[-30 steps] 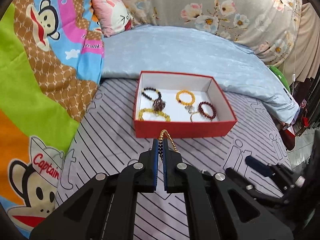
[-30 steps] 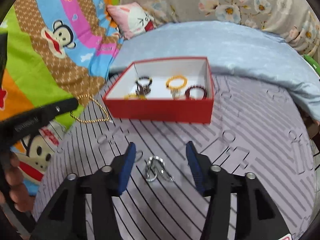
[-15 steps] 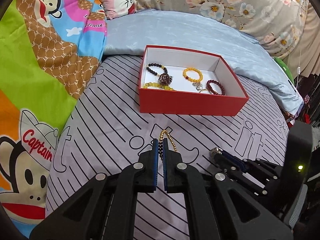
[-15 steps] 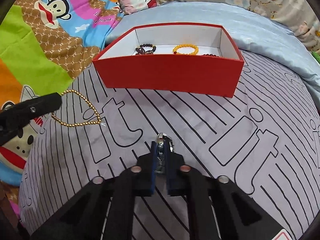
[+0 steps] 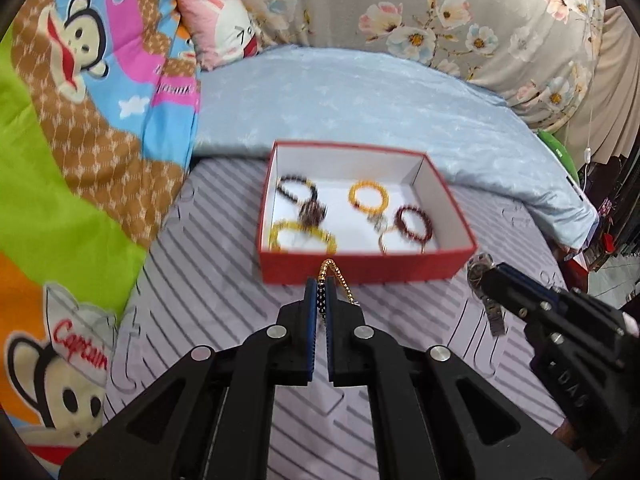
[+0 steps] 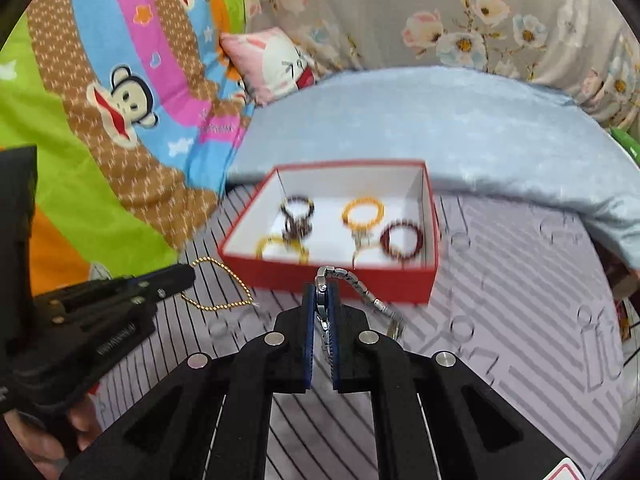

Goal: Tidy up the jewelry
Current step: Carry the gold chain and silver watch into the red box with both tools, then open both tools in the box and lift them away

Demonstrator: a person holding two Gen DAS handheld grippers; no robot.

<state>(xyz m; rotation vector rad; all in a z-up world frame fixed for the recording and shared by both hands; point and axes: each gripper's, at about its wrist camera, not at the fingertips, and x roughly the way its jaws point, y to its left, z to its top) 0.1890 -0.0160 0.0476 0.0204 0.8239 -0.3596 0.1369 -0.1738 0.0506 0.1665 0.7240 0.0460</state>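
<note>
Surface: striped bedsheet is carrying red box.
Done: bracelets are lying inside box.
Left: left gripper is pinching gold chain, right gripper is pinching silver watch, both near box front.

The box sits on the bed, with a folded blanket behind it and a small pillow further back to the left. Several bracelets lie inside the box. The left gripper and right gripper are side by side just before its near wall, one pinching a bead chain, the other a watch, both dangling above the bed.
</note>
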